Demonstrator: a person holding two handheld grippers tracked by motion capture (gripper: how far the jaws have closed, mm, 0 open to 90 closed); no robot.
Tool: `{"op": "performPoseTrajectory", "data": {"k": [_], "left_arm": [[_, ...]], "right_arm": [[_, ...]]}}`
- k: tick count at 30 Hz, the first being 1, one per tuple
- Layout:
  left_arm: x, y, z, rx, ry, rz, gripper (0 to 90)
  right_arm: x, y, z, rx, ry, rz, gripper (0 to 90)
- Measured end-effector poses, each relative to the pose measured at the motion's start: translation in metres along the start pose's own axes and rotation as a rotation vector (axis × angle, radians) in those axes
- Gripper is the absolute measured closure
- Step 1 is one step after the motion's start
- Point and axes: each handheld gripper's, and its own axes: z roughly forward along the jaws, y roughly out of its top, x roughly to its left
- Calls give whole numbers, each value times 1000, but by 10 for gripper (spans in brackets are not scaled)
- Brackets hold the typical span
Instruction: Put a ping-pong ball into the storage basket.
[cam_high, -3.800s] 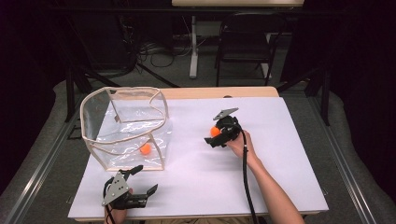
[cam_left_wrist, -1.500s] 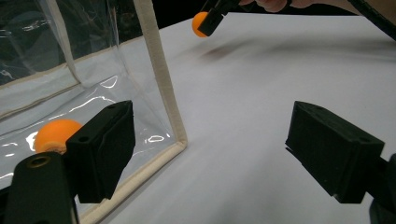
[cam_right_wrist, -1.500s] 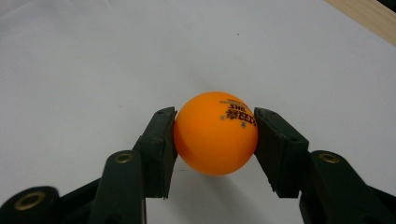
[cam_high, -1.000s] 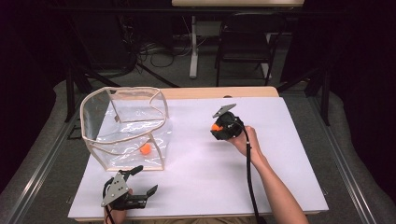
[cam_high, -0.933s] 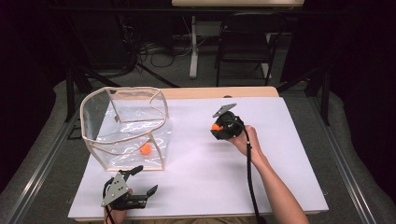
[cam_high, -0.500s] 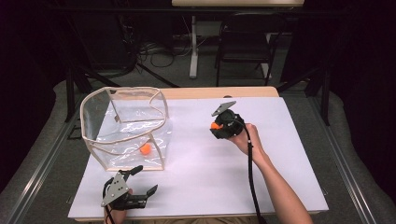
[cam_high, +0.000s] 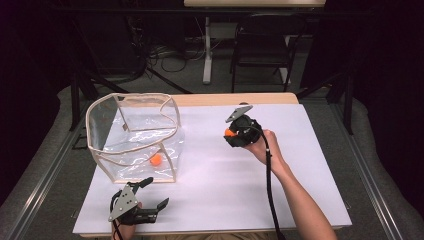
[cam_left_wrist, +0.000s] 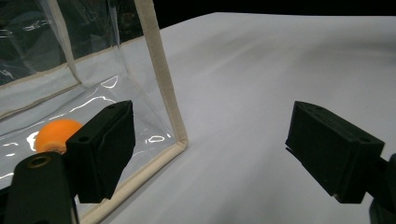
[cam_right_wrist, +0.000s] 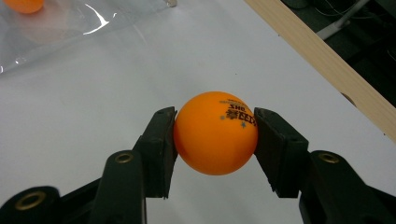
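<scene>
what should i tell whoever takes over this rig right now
Right tool: shut on an orange ball, held above the white table, right of the clear bag.
Left tool: open, holding nothing, at the table's near edge by the bag's front corner.
Done: one other ball already lies inside the bag.
Left: carry the held ball over the bag's open top and release it.

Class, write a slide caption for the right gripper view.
Right gripper clamps an orange ball above the white table.
</scene>
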Motion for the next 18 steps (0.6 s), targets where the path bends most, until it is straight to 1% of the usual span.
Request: {"op": "performPoseTrajectory", "data": {"k": [6,18], "left_arm": [[0,0,0,0,0,2,157],[0,0,0,0,0,1,157]], "right_arm": [[0,4,-7,-7,4,-4,504],[1,10,-17,-17,-8,-19,504]]}}
